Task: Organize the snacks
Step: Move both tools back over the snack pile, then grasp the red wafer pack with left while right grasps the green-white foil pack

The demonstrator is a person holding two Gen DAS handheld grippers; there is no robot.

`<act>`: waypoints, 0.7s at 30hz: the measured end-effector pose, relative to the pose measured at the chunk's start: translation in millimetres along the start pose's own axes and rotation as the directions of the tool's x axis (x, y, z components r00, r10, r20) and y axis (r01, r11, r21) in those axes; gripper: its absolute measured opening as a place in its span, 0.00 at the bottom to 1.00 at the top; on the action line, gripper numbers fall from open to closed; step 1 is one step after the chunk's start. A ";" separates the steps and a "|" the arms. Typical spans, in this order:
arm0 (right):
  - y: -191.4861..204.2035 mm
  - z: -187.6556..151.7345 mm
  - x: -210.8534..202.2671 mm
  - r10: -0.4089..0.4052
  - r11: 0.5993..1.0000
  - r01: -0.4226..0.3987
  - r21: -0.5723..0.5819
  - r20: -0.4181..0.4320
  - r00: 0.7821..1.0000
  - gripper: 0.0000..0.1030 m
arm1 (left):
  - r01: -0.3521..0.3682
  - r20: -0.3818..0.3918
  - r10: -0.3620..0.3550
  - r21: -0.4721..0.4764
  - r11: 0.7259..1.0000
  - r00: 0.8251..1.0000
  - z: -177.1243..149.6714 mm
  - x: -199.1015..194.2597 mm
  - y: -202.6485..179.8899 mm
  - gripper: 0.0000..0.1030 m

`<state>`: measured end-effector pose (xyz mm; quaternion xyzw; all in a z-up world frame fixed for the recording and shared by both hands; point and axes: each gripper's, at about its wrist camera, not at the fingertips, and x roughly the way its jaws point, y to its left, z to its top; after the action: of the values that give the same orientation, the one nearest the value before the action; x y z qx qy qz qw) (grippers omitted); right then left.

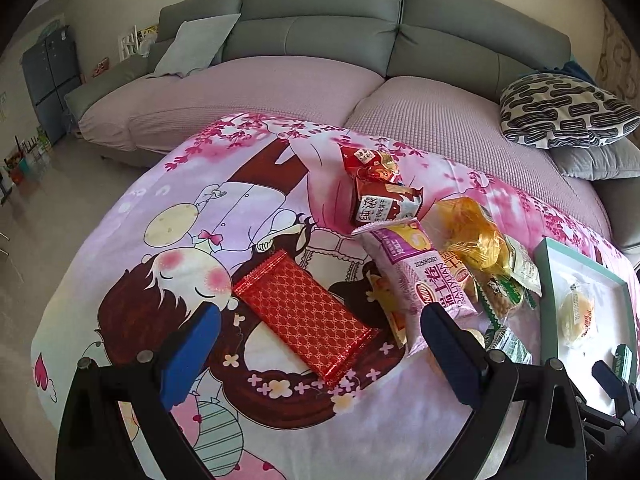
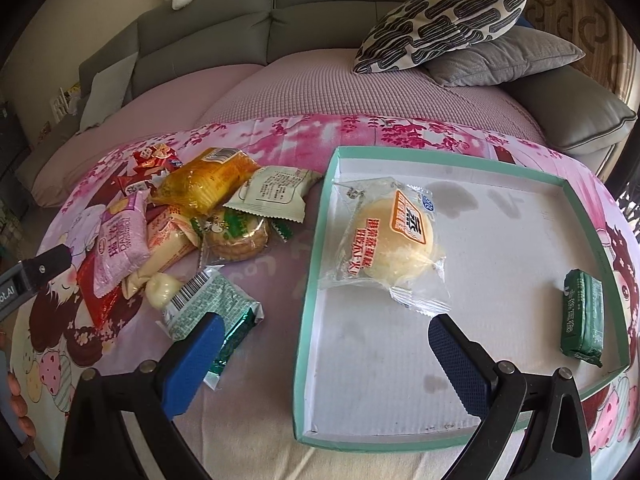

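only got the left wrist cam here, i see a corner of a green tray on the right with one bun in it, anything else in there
Observer: Yes. The right wrist view shows the whole green-rimmed tray: besides the wrapped bun, a dark green packet lies by its right wall.
Operator: is my right gripper holding something
Observer: No. The right gripper is open and empty, with its left finger outside the tray and its right finger over the tray floor.
Operator: whats nearest to it outside the tray
Observer: A green foil packet with a barcode lies on the cloth, partly behind the left finger, apart from the main pile.
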<state>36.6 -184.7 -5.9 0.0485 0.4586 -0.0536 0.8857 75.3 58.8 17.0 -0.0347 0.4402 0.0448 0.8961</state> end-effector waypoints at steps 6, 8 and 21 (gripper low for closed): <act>37.7 1.6 -2.6 0.069 0.995 -0.065 -0.079 0.040 0.997 1.00 | 0.030 -0.016 -0.030 -0.008 1.000 0.999 0.8 6.5 12.5 0.97; 50.3 0.7 0.1 0.071 0.991 -0.066 -0.120 0.043 0.997 1.00 | 0.027 -0.036 -0.028 -0.024 0.999 0.999 -0.2 13.9 19.0 0.97; 71.7 -3.4 31.5 0.087 0.983 -0.085 -0.165 0.008 0.996 0.89 | -0.021 -0.160 0.007 -0.087 0.996 0.987 1.6 71.6 36.9 0.97</act>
<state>61.9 -114.8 -31.0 -0.0054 0.4524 0.0223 0.8915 116.0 99.2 -39.5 -0.0746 0.5082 0.0675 0.8554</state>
